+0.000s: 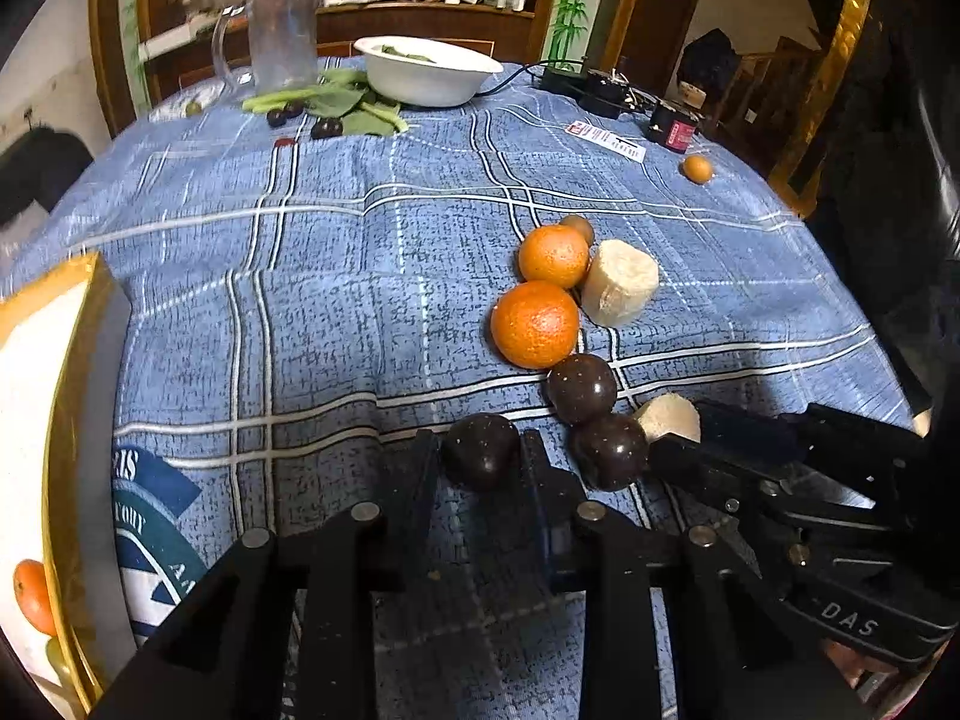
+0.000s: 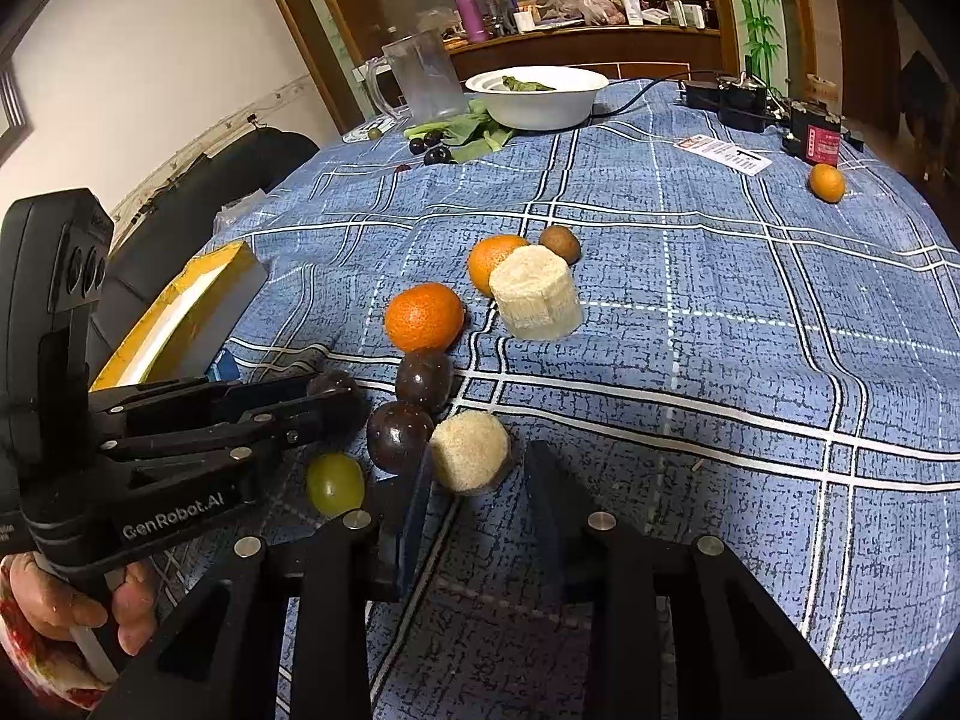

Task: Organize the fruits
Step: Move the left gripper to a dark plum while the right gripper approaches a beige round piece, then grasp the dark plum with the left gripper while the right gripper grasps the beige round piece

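My left gripper (image 1: 480, 459) is shut on a dark plum (image 1: 480, 457) low over the blue plaid cloth; it also shows in the right wrist view (image 2: 336, 399). Two more dark plums (image 1: 581, 387) (image 1: 609, 450) lie beside it, with two oranges (image 1: 534, 324) (image 1: 553, 255) and a large pale banana chunk (image 1: 619, 291) behind. My right gripper (image 2: 480, 480) is open around a small pale banana piece (image 2: 471, 449). A green grape (image 2: 335, 483) lies near the left gripper. A yellow-rimmed tray (image 1: 66, 408) with an orange on it is at the left.
A white bowl (image 1: 429, 69), a clear jug (image 1: 282, 39), green leaves and dark grapes (image 1: 327, 127) sit at the far side. A small orange (image 1: 697, 168), a paper tag and black devices (image 1: 672, 126) are at the far right. A brown fruit (image 2: 559, 243) lies behind the oranges.
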A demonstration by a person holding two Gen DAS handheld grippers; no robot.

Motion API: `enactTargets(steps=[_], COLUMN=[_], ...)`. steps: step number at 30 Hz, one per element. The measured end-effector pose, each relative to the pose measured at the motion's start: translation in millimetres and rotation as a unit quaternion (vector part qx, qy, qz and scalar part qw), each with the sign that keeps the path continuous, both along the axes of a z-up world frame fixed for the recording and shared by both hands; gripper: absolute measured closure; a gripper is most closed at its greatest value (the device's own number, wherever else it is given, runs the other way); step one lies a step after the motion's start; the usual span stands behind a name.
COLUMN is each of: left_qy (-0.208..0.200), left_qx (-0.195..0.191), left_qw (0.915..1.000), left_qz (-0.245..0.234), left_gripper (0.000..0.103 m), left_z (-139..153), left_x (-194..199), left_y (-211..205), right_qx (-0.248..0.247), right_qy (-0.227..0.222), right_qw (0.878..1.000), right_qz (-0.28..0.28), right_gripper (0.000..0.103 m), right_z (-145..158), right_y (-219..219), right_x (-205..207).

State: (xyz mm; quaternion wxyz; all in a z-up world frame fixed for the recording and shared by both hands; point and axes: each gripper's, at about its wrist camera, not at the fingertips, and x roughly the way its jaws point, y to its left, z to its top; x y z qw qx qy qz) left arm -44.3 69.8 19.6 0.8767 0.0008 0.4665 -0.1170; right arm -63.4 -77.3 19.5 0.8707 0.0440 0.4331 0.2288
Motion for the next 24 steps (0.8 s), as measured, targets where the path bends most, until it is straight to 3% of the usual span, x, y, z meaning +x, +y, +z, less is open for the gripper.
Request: enactTargets(steps=[5, 7, 10, 14, 18, 22, 23, 24], left_qy=[-0.023, -0.024, -0.014, -0.018, -0.017, -0.026, -0.032, -0.035], left_qx=[0.044, 0.041, 0.016, 0.011, 0.004, -0.008, -0.012, -0.014], left_qw=[0.9986, 0.9988, 0.9997, 0.9998, 0.9998, 0.9996, 0.9994, 0.9992], left_qz=[-0.016, -0.012, -0.013, -0.003, 0.006, 0.007, 0.007, 0.009], left_gripper=[0.073, 0.081, 0.081, 0.081, 0.081, 0.081, 0.081, 0.081], left_z=[-2, -1, 1, 5, 5, 14, 18, 21], left_x=[-4, -5, -7, -14, -15, -25, -29, -32], left_y=[-14, -10, -2, 7, 12, 13, 14, 16], right_qx=[0.003, 0.005, 0.008, -0.005, -0.019, -0.012, -0.003, 0.011], right_qy=[-0.001, -0.001, 0.001, -0.006, -0.014, -0.009, -0.005, 0.003], right_qw=[1.000, 1.000, 1.000, 1.000, 1.000, 1.000, 1.000, 1.000], right_qz=[0.000, 0.001, 0.007, 0.022, 0.019, 0.018, 0.019, 0.024], right_gripper=[0.068, 0.067, 0.067, 0.067, 0.048, 0.050, 0.054, 0.066], right_z=[-1, -1, -1, 0, 1, 1, 1, 1], right_y=[0, 0, -1, 3, 8, 8, 7, 5], right_x=[1, 1, 1, -3, -3, 2, 4, 6])
